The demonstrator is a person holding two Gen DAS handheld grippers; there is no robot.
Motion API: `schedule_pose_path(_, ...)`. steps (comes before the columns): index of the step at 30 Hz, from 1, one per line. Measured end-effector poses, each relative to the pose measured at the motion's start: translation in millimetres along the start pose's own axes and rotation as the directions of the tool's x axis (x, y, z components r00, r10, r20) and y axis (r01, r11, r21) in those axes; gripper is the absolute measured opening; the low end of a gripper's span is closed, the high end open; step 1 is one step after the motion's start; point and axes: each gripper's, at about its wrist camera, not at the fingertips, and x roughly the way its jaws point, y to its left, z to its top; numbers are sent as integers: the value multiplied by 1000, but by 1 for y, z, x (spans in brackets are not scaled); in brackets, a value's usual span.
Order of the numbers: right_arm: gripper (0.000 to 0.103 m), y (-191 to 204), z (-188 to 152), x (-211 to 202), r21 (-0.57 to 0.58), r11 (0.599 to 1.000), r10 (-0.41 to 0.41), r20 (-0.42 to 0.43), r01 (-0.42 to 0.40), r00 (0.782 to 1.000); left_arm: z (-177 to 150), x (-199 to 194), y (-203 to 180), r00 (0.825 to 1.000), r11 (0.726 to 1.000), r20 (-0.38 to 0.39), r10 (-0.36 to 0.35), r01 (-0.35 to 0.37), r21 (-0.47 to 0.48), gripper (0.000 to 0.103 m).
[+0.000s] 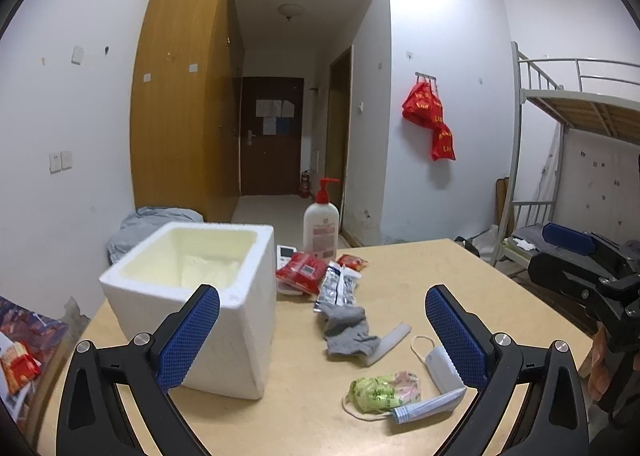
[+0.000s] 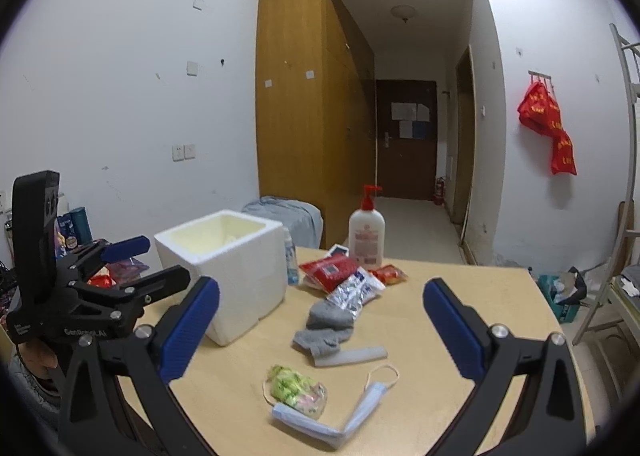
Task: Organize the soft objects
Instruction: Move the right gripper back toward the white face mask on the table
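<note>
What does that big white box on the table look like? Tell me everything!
The white foam box looks like thick styrofoam, square, with no lid on it. It stands upright on the wooden table, at its left side. Its inside is pale cream and looks empty. No gripper touches it; a red packet lies just beside it.

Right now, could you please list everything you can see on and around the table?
foam box: one, white, open-topped, left part of the table
pump bottle: one, white with red pump, far edge
red packets: at least two, beside the bottle
silver packet: one, nearer than the red ones
socks: grey, bunched, table centre
face mask: one, pale blue, near edge
green bag: one, crumpled, resting on the mask
red bags: hanging on the right wall
left gripper: open, above the table
right gripper: open, above the table
</note>
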Motion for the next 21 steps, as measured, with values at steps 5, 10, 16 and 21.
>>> schedule_pose_path(5,103,-2,-16,-3,4,1000,-23,2,23,1000,-17,5,-1,1000,1000,1,-17,17,-16,103)
schedule_pose_path(10,103,-1,-29,-7,8,1000,-27,-1,27,1000,-31,6,1,1000,1000,20,-5,5,-28,103)
schedule_pose_path(16,103,3,-48,-10,11,998,-54,-19,54,998,-45,6,-1,999,1000,40,-13,13,-11,103)
schedule_pose_path(21,103,-2,-67,-1,43,997,-66,-81,69,995,-59,6,-5,998,999,35,-44,43,9,103)
